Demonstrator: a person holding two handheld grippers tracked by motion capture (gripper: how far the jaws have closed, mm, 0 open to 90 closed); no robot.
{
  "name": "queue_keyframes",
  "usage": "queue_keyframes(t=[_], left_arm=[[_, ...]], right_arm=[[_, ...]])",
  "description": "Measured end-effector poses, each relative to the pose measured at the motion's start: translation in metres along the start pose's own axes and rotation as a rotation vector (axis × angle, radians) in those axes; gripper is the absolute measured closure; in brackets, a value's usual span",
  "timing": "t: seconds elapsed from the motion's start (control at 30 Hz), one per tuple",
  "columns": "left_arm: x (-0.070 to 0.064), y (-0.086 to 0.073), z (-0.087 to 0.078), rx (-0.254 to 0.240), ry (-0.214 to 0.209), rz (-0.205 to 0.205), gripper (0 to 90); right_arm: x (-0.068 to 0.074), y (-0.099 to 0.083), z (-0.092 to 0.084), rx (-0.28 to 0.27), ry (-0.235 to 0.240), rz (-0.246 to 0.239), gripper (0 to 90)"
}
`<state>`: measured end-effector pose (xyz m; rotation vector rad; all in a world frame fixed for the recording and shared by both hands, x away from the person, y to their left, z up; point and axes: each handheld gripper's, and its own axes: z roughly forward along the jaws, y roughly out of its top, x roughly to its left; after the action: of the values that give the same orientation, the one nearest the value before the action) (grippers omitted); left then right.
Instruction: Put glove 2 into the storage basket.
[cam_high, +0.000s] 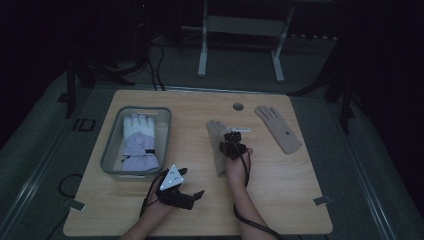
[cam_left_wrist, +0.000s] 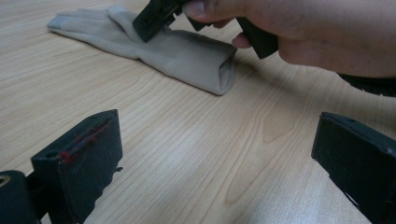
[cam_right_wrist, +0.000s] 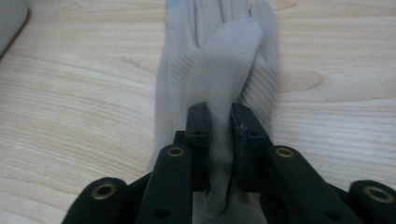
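Taking the grey bin with its white ski glove as landmark: just right of its near corner the left gripper idles, jaws wide and empty. Further right, the right gripper pinches a fold of the beige glove; so thin a pinch may slip. The glove's cuff is hidden under the hand. A second beige glove lies farthest right, dim.

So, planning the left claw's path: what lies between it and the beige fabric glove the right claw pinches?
Bare wooden tabletop, seen in the left gripper view.
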<state>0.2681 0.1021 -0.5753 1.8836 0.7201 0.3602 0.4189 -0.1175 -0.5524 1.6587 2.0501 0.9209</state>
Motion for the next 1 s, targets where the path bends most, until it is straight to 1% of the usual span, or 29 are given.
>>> queue_keyframes(t=[0.07, 0.13, 0.17, 0.2, 0.23, 0.27, 0.3, 0.33, 0.37, 0.43, 0.5, 0.53, 0.57, 0.6, 0.7, 0.73, 0.77, 0.8, 0.83, 0.87, 0.9, 0.93, 0.97, 1.0], left_arm=[[0.0, 0.0, 0.0, 0.001, -0.002, 0.001, 2.1], [0.0, 0.0, 0.0, -0.001, -0.002, 0.003, 2.1], [-0.001, 0.0, 0.0, 0.001, -0.002, 0.001, 2.1], [-0.001, 0.0, 0.0, 0.001, -0.002, 0.001, 2.1], [-0.001, 0.0, 0.0, 0.001, -0.002, 0.002, 2.1], [-0.001, -0.001, 0.0, 0.002, -0.004, 0.001, 2.1], [-0.001, -0.001, 0.0, 0.004, -0.004, 0.002, 2.1], [-0.001, -0.001, 0.0, 0.004, -0.004, 0.002, 2.1], [-0.001, -0.001, 0.0, 0.005, -0.004, 0.004, 2.1], [-0.001, -0.001, 0.0, 0.003, -0.004, 0.002, 2.1], [-0.001, -0.001, 0.0, 0.001, -0.005, -0.001, 2.1], [-0.001, -0.001, 0.0, 0.001, -0.005, -0.001, 2.1], [-0.001, -0.001, 0.0, 0.0, -0.003, 0.0, 2.1], [-0.001, -0.001, 0.0, 0.002, -0.006, 0.0, 2.1], [-0.001, -0.001, 0.0, -0.001, -0.007, -0.004, 2.1], [-0.001, -0.001, 0.0, -0.001, -0.007, -0.004, 2.1], [-0.001, -0.001, 0.0, 0.0, -0.006, -0.003, 2.1], [-0.001, -0.001, 0.0, 0.001, -0.005, -0.004, 2.1], [-0.001, -0.001, 0.0, 0.002, -0.004, -0.006, 2.1], [-0.001, -0.001, 0.0, 0.005, -0.001, -0.004, 2.2], [-0.001, -0.001, 0.0, 0.007, 0.0, -0.003, 2.1], [-0.001, -0.001, 0.0, 0.007, 0.0, -0.003, 2.1], [0.0, -0.001, 0.001, 0.008, 0.001, -0.006, 2.1], [0.0, -0.001, 0.001, 0.008, 0.001, -0.006, 2.1]], right_arm=[[0.001, -0.002, 0.002, -0.007, 0.004, 0.008, 75.7], [0.001, -0.003, 0.002, -0.008, 0.002, 0.007, 74.3], [0.004, -0.002, 0.002, -0.001, 0.031, 0.015, 70.2], [0.004, -0.002, 0.002, -0.001, 0.031, 0.015, 70.2], [0.006, -0.001, -0.001, 0.006, 0.059, 0.016, 66.3], [0.007, -0.001, -0.002, 0.01, 0.07, 0.004, 64.3], [0.008, 0.001, -0.003, 0.02, 0.093, 0.008, 61.4], [0.009, 0.002, -0.005, 0.021, 0.103, 0.005, 60.5], [0.009, 0.003, -0.008, 0.017, 0.099, -0.01, 58.9], [0.008, 0.006, -0.013, 0.013, 0.116, -0.034, 55.3], [0.005, 0.009, -0.019, 0.011, 0.118, -0.079, 53.1], [0.005, 0.009, -0.019, 0.011, 0.118, -0.079, 53.1], [-0.001, 0.014, -0.026, 0.002, 0.132, -0.114, 53.2], [-0.005, 0.016, -0.03, -0.006, 0.129, -0.134, 52.5], [-0.02, 0.023, -0.043, -0.018, 0.125, -0.181, 51.5], [-0.02, 0.023, -0.043, -0.018, 0.125, -0.181, 51.5], [-0.025, 0.025, -0.047, -0.022, 0.125, -0.195, 51.3], [-0.037, 0.028, -0.055, -0.032, 0.125, -0.219, 51.1], [-0.037, 0.028, -0.055, -0.032, 0.125, -0.219, 51.1], [-0.05, 0.032, -0.062, -0.037, 0.134, -0.237, 50.9], [-0.056, 0.033, -0.065, -0.039, 0.133, -0.245, 50.9], [-0.056, 0.033, -0.065, -0.039, 0.133, -0.245, 50.9], [-0.069, 0.036, -0.071, -0.043, 0.124, -0.248, 51.0], [-0.076, 0.038, -0.074, -0.044, 0.12, -0.245, 50.9]])
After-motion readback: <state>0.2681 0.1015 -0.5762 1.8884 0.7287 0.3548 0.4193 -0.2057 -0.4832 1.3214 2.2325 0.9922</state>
